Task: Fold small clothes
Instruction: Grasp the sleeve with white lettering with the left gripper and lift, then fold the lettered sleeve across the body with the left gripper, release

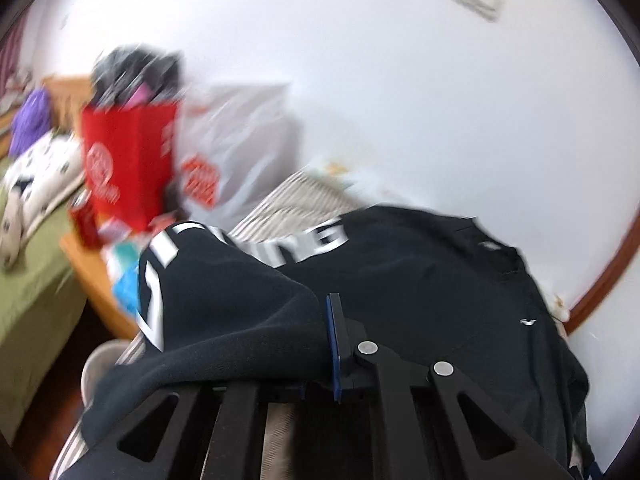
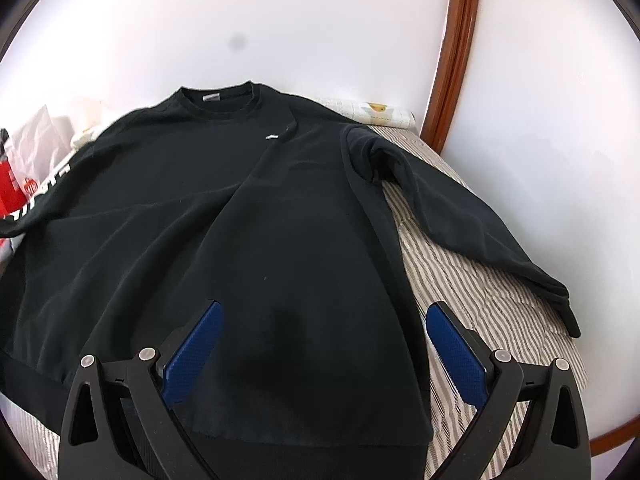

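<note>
A black long-sleeved sweatshirt [image 2: 224, 216] lies front up on a striped bed cover [image 2: 472, 280], collar towards the wall. Its right sleeve [image 2: 472, 220] lies stretched out on the cover. My left gripper [image 1: 324, 344] is shut on the left sleeve [image 1: 224, 304], which has white lettering, and holds it lifted over the body of the shirt [image 1: 432, 292]. The sleeve hides the left finger. My right gripper [image 2: 324, 344] is open and empty, hovering above the lower hem with its blue pads [image 2: 192, 356] wide apart.
A red paper bag [image 1: 128, 164] and a white plastic bag [image 1: 236, 148] stand at the far left beside the bed. A green bed with a spotted pillow [image 1: 40, 184] lies further left. A white wall and brown wooden trim [image 2: 452, 56] border the bed.
</note>
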`<action>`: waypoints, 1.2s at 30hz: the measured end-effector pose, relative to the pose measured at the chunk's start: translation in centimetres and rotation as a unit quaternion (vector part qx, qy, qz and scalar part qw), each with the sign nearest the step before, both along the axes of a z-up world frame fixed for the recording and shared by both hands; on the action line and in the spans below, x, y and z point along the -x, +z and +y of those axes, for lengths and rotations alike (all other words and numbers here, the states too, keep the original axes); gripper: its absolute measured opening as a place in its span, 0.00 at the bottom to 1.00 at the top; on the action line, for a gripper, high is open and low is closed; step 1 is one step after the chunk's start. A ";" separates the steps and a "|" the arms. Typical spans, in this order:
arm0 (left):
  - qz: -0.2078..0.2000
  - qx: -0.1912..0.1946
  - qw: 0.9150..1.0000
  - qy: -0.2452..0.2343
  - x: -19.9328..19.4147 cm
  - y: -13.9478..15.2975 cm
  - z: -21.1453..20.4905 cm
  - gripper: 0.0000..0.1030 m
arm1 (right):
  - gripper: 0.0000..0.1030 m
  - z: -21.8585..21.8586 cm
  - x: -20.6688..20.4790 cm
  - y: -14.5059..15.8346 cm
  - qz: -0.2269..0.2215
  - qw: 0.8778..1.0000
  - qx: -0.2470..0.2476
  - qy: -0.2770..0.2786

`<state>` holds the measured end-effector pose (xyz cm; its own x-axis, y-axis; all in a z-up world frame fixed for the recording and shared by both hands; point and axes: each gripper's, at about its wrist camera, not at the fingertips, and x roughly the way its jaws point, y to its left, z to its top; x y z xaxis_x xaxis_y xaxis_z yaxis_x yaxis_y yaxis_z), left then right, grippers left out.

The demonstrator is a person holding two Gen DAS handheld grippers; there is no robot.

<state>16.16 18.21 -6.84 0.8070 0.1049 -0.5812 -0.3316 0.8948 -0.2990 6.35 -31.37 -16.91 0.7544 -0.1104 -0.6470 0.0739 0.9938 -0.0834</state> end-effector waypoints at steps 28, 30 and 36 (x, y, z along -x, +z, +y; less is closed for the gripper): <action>0.129 -0.091 0.945 -0.288 -10.5 -3.2 -24.9 0.16 | 0.97 -4.7 -2.2 0.7 -0.035 0.999 0.004 -0.008; 0.117 -0.078 0.943 -0.302 -8.8 -2.3 -24.3 0.24 | 0.97 -4.1 -2.2 1.5 -0.044 0.999 0.006 0.004; 0.084 -0.056 0.952 -0.290 -3.3 -0.8 -19.0 0.60 | 0.90 0.2 -2.9 4.4 -0.080 0.995 0.025 0.053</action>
<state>19.46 -0.82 -7.69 0.6442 -0.2621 -0.7185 0.1939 0.9647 -0.1782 9.30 -31.14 -12.53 0.8567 -0.0534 -0.5131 -0.0156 0.9915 -0.1293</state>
